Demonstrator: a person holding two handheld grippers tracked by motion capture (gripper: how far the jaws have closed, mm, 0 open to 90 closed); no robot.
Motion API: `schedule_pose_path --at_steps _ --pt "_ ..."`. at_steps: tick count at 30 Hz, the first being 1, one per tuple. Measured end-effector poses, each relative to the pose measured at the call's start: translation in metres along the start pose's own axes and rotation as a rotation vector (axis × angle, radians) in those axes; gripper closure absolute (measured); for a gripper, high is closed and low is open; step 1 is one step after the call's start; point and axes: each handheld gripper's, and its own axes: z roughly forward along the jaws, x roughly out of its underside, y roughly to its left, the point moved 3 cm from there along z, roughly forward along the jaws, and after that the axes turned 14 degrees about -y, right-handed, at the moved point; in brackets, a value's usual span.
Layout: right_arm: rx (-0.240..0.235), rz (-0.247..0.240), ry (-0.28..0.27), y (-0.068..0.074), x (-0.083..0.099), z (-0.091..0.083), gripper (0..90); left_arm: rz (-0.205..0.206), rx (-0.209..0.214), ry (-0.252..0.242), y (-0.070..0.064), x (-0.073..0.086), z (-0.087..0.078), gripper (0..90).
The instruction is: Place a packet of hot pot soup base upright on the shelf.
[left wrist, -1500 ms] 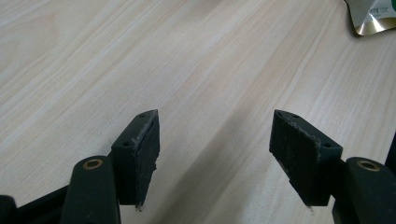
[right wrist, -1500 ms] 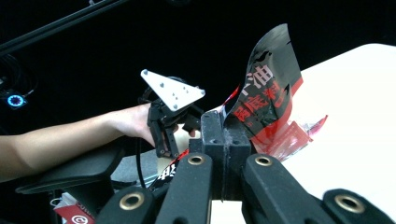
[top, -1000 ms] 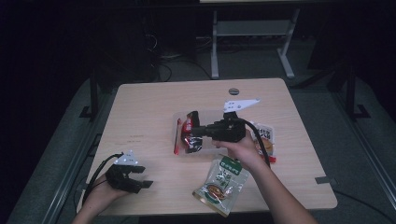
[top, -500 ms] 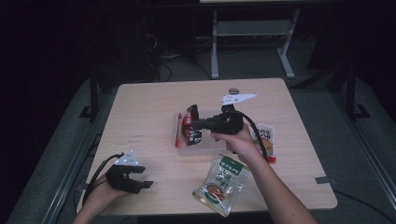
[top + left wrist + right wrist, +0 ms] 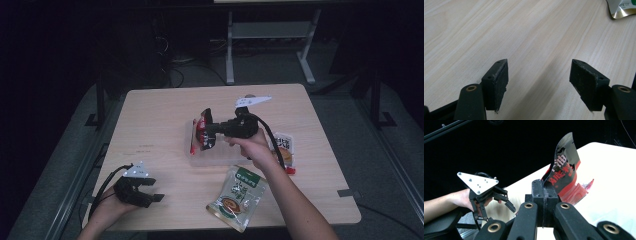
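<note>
Lift step: my right gripper [image 5: 543, 195], jaws clamped on the red-and-black foil snack packet [image 5: 204, 131], holds it above the table [image 5: 160, 115]. Left gripper [image 5: 539, 82] gapes wide, empty. Next, I judge: place it.

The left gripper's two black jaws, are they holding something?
No, the left gripper has its black jaws spread wide apart with nothing but the bare light wooden table between them.

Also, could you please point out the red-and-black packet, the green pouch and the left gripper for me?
red-and-black packet [image 5: 564, 167]: right gripper view, printed face above the jaws.
green pouch [image 5: 239, 196]: high view, middle of its front.
left gripper [image 5: 539, 82]: left gripper view, midway between its fingertips.
</note>
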Motion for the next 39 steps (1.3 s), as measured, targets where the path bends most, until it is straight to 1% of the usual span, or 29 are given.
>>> schedule_pose_path --at_steps 4,5,8,10,12,15,16,19,20,23,28,31,33,34,37,39 --pt "0.007 0.004 -0.002 -0.003 0.000 -0.001 90.0 -0.001 -0.001 -0.002 0.000 0.000 0.000 31.1" --pt "0.006 -0.001 -0.004 -0.003 -0.001 -0.002 90.0 0.007 0.001 0.004 0.001 0.000 -0.001 31.1" --pt "0.008 -0.008 -0.009 0.000 -0.005 -0.008 90.0 0.012 0.003 0.011 0.002 0.000 -0.001 31.1" --pt "0.012 -0.007 -0.007 0.001 -0.006 -0.011 90.0 0.001 0.002 0.005 0.001 0.000 0.000 31.1" --pt "0.019 -0.010 -0.008 -0.001 -0.006 -0.014 90.0 0.012 0.005 0.011 0.001 0.000 0.000 31.1" --pt "0.026 -0.012 -0.005 -0.003 -0.005 -0.016 90.0 0.012 0.005 0.014 0.000 0.000 0.000 31.1" --pt "0.030 -0.006 -0.005 -0.004 -0.005 -0.016 90.0 0.010 0.004 0.015 0.001 0.000 0.000 31.1" --pt "0.035 -0.004 0.001 -0.006 -0.003 -0.015 90.0 0.006 0.005 0.015 0.001 0.001 0.001 31.1" --pt "0.036 -0.002 0.003 -0.007 -0.002 -0.014 90.0 -0.002 0.003 0.008 0.000 0.001 0.001 31.1" --pt "0.042 -0.001 0.008 -0.009 0.001 -0.012 90.0 -0.008 0.005 0.004 0.000 0.001 0.001 31.1" --pt "0.059 0.012 0.033 -0.016 0.007 -0.009 90.0 -0.005 0.009 0.014 0.000 0.002 0.001 31.1" --pt "0.059 0.023 0.023 -0.018 0.008 -0.007 90.0 -0.007 0.009 0.012 0.000 0.001 0.001 31.1" --pt "0.064 0.017 0.022 -0.020 0.008 -0.005 90.0 -0.006 0.009 0.013 0.000 0.001 0.001 31.1" --pt "0.066 0.022 0.027 -0.021 0.009 -0.004 90.0 -0.005 0.010 0.014 0.000 0.002 0.001 31.1" --pt "0.080 0.012 0.050 -0.023 0.012 -0.001 90.0 -0.007 0.011 0.014 0.000 0.002 0.002 31.1" --pt "0.082 0.014 0.056 -0.024 0.014 0.001 90.0 -0.006 0.011 0.015 0.000 0.002 0.002 31.1"
